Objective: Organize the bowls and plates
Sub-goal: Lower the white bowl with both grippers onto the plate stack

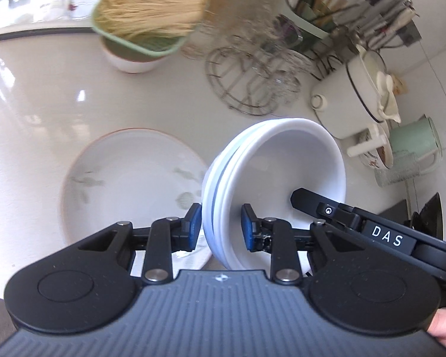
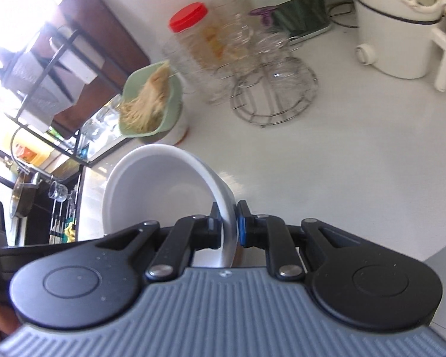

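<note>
Left wrist view: the left claw (image 1: 220, 226) pinches the rim of a tilted stack of white bowls (image 1: 282, 184), one pad outside, one inside. The stack hangs above the white desk (image 1: 38, 89), just right of a flowered plate (image 1: 128, 178) lying flat. The other claw's black arm reaches in from the right.

Right wrist view: the right claw (image 2: 226, 223) is pressed tight on the rim of a white bowl (image 2: 163, 187), tipped on edge over the desk (image 2: 342, 148).
</note>
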The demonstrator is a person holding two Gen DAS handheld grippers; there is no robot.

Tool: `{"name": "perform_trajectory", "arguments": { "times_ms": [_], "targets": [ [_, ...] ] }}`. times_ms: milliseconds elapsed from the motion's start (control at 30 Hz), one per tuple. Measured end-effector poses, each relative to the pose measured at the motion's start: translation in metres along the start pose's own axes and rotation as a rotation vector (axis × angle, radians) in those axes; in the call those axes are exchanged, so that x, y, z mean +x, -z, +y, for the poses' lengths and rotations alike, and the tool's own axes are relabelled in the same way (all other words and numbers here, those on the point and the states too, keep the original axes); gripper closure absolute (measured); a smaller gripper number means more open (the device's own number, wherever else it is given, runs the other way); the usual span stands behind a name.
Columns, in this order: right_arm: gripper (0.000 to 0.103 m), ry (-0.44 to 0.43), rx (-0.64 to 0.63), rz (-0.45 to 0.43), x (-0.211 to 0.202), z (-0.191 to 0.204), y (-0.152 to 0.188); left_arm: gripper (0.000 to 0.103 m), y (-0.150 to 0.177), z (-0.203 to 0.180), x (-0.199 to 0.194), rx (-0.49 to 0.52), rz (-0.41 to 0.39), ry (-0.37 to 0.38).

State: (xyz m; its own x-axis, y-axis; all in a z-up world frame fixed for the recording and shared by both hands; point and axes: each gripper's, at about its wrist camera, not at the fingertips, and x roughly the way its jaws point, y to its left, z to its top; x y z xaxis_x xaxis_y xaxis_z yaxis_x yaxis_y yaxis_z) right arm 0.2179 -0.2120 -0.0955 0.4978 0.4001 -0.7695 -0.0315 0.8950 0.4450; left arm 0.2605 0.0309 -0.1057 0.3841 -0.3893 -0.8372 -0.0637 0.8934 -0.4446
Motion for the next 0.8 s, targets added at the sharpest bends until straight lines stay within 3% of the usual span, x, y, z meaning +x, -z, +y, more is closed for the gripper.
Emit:
{"name": "perform_trajectory", "arguments": {
  "times_ms": [400,567,800],
  "targets": [
    [0.088,0.008,-0.049,0.084,0.040,0.048,0.011,0.071,0.006,0.058,-0.006,-0.067,-0.019,-0.035],
    [0.088,0.027,-0.046,0.121,0.061,0.056,0.017,0.071,0.010,0.086,0.007,-0.136,0.018,-0.025],
    [0.088,0.063,-0.008,0.170,0.093,0.054,0.025,0.071,0.002,0.104,0.036,-0.120,0.073,-0.048]
  ]
}}
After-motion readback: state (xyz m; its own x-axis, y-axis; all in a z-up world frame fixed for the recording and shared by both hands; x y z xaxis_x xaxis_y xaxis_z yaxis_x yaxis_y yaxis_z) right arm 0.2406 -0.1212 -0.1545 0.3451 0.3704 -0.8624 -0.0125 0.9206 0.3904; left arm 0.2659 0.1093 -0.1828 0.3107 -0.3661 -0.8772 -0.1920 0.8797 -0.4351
